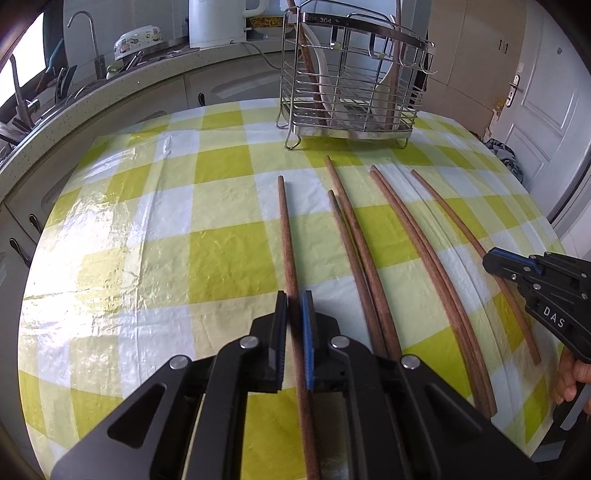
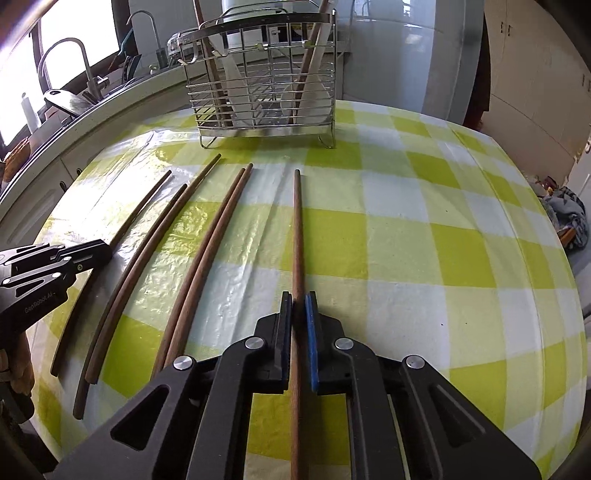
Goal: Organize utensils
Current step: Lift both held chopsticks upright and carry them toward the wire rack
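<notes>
Left gripper (image 1: 294,295) clamps the chopstick (image 1: 286,236) farthest left of the rack (image 1: 351,77); right gripper (image 2: 298,297) pinches the rightmost chopstick (image 2: 296,236).

The tablecloth (image 1: 221,258) is checked in lime green, pale yellow and white. The chopsticks (image 1: 288,240) are reddish brown, the rack (image 1: 351,122) shiny silver. Each hand-held gripper (image 2: 299,325) is black — one pad blue.

place: home kitchen | cues: sink tap (image 1: 88,33); kettle (image 1: 218,22); cabinets (image 1: 221,86)
</notes>
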A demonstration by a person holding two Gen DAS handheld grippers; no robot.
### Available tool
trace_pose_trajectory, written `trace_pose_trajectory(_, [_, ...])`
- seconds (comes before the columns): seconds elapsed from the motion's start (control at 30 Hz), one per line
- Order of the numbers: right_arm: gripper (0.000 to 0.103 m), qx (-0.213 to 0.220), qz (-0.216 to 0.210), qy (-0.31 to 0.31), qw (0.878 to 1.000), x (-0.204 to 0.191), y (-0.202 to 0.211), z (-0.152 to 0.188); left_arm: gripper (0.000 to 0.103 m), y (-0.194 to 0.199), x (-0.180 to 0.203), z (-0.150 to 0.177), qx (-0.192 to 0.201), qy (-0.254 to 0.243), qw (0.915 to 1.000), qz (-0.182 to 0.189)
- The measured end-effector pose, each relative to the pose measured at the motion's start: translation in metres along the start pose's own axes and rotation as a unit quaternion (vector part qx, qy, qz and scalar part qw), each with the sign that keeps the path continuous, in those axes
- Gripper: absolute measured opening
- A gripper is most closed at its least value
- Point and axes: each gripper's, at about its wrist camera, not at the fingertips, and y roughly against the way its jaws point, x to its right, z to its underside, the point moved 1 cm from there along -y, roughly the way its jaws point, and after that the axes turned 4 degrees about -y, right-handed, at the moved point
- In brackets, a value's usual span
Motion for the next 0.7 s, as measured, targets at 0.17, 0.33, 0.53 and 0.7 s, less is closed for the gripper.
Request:
trace_pose_trajectory(0.17, [0.01, -0.005, 0.014, -0.002, 1.0, 0.001, -0.004, -0.006, 0.013, -0.002, 0.002, -0.004, -0.006, -0.002, 1.0, -0.007])
trace_pose_trajectory(0.33, [0.011, -0.006, 0.017, -0.003, 1.0, -0.001, -0.009, -0.014, 0.013, -0.007, 0.003, -0.009, -0.011, -0.01, 0.9997, -0.021])
trace_pose_trajectory(0.53, [0.026, -0.009, 0.019, 0.007, 1.0, -0.006, -0.017, -0.024, 0.013, -0.01, 0.005, -0.014, -0.016, -0.019, 0.9992, -0.032])
trace_pose_trajectory(0.7, [0.024, -0.01, 0.016, 0.022, 1.0, -0.008, -0.021, -0.029, 0.013, -0.011, 0.005, -0.015, -0.02, -0.024, 0.999, -0.031])
